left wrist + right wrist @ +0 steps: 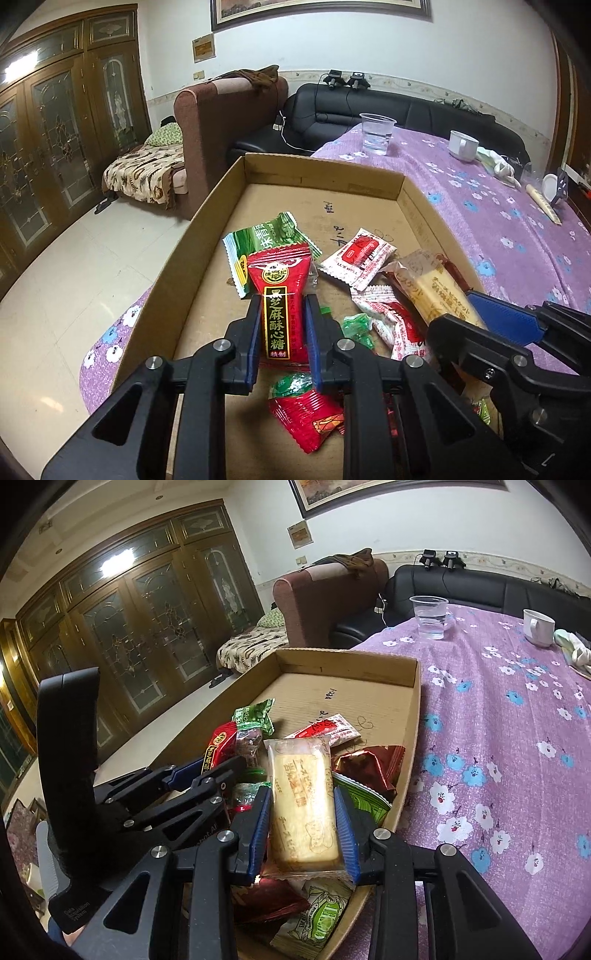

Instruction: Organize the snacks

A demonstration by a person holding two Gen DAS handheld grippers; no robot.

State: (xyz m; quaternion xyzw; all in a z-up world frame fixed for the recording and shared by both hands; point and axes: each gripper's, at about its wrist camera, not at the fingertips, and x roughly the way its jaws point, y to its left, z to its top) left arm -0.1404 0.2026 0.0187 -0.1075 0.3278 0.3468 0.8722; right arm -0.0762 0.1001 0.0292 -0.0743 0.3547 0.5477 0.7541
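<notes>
A clear plastic cup (376,133) holding water and a white mug (463,144) stand well apart on the purple flowered cloth (498,738) covering the surface. Behind it sit a black sofa (332,110) and brown armchair (221,122).

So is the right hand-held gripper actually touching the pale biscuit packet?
Touching. The right wrist view shows the right hand-held gripper with both blue pads pressed against the sides of the biscuit packet, held above the cardboard tray.
</notes>
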